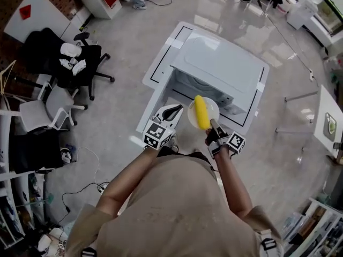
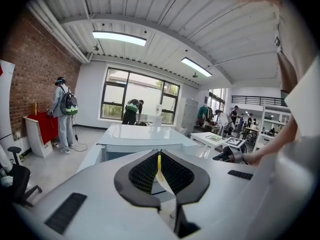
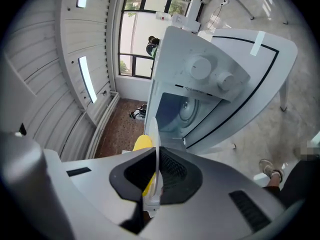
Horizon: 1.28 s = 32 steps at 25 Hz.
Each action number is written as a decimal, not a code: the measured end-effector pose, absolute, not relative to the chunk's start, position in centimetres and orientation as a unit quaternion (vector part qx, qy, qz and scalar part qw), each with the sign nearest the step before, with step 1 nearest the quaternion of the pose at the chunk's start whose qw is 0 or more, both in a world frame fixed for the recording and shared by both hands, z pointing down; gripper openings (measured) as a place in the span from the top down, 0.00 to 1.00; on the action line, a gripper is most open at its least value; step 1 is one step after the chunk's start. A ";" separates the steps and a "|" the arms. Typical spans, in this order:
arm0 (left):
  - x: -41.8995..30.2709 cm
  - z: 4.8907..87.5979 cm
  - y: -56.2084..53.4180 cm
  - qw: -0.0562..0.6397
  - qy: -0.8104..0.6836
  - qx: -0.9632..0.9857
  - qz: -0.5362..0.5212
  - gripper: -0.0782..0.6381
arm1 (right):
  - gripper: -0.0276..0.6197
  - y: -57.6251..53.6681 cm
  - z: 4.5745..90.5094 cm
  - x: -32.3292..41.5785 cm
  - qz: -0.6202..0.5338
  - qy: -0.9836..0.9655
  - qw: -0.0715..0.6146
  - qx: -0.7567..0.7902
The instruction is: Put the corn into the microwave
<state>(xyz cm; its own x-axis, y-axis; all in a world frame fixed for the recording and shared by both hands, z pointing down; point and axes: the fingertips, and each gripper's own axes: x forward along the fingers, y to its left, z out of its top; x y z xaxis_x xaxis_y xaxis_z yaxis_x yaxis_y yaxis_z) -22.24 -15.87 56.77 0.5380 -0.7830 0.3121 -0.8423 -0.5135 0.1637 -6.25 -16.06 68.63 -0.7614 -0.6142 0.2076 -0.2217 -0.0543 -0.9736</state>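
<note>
The right gripper (image 1: 214,126) is clamped on the near rim of a white plate (image 1: 213,110). In the right gripper view that rim runs edge-on between the two jaws, which are pressed together on it. The corn (image 1: 201,112), a yellow cob, lies along the middle of the plate, with its long axis pointing toward the microwave (image 1: 220,63). Plate and corn are held in the air just in front of the microwave's open front, outside the cavity (image 3: 177,111). The right gripper view looks straight into that cavity, with the round turntable at its back and two knobs on the panel beside it.

The left gripper (image 1: 177,109) is also in front of the microwave, just to the left of the plate and apart from it. Its jaws are closed tip to tip, and I can make out nothing held between them.

The microwave stands on a white table (image 1: 161,63) marked with a black outline. Well to the left of the microwave, on the grey floor, stands a black office chair (image 1: 64,63). Far behind the microwave, in the left gripper view, a person with a backpack (image 2: 62,114) stands near the brick wall.
</note>
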 end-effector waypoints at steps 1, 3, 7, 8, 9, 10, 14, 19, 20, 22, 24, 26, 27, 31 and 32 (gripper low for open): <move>-22.5 57.1 -16.5 0.150 -0.465 0.867 0.100 0.88 | 0.93 -16.4 69.4 -6.6 -0.654 0.668 0.153 -0.319; -22.8 57.9 -17.8 0.154 -0.454 0.872 0.099 0.88 | 0.93 -17.3 70.8 -7.1 -0.650 0.663 0.162 -0.333; -22.3 59.3 -19.8 0.168 -0.432 0.880 0.098 0.88 | 0.93 -19.3 73.5 -7.7 -0.647 0.652 0.180 -0.353; -22.1 59.7 -20.3 0.171 -0.429 0.881 0.101 0.88 | 0.93 -20.1 74.2 -8.0 -0.646 0.651 0.182 -0.356; -21.9 60.0 -20.7 0.175 -0.426 0.882 0.104 0.88 | 0.93 -20.6 74.9 -8.3 -0.646 0.648 0.184 -0.359; -21.7 60.4 -20.9 0.180 -0.423 0.882 0.108 0.88 | 0.93 -20.9 75.7 -8.4 -0.648 0.643 0.187 -0.363; -21.1 62.1 -22.3 0.187 -0.415 0.882 0.126 0.88 | 0.93 -23.0 78.3 -8.8 -0.649 0.631 0.206 -0.372; -20.4 63.9 -24.4 0.186 -0.417 0.878 0.148 0.88 | 0.93 -25.4 81.0 -9.2 -0.649 0.615 0.229 -0.386; -20.3 64.2 -24.8 0.185 -0.417 0.877 0.152 0.88 | 0.93 -26.0 81.5 -9.3 -0.650 0.610 0.232 -0.390; -20.2 64.8 -25.3 0.184 -0.417 0.875 0.163 0.88 | 0.93 -27.0 82.4 -9.4 -0.650 0.603 0.236 -0.398; -20.2 65.3 -25.8 0.184 -0.418 0.873 0.171 0.88 | 0.93 -27.8 83.2 -9.5 -0.648 0.599 0.238 -0.406; -20.3 65.7 -26.3 0.187 -0.419 0.871 0.174 0.88 | 0.93 -28.7 83.9 -9.5 -0.646 0.594 0.243 -0.413; -20.4 65.9 -26.6 0.188 -0.420 0.870 0.174 0.88 | 0.93 -29.1 84.2 -9.5 -0.645 0.591 0.245 -0.417; -20.5 66.5 -27.1 0.191 -0.420 0.870 0.175 0.88 | 0.93 -30.8 85.0 -9.6 -0.641 0.584 0.254 -0.429; -20.4 66.5 -27.2 0.191 -0.420 0.870 0.175 0.88 | 0.93 -31.2 85.1 -9.6 -0.640 0.582 0.258 -0.431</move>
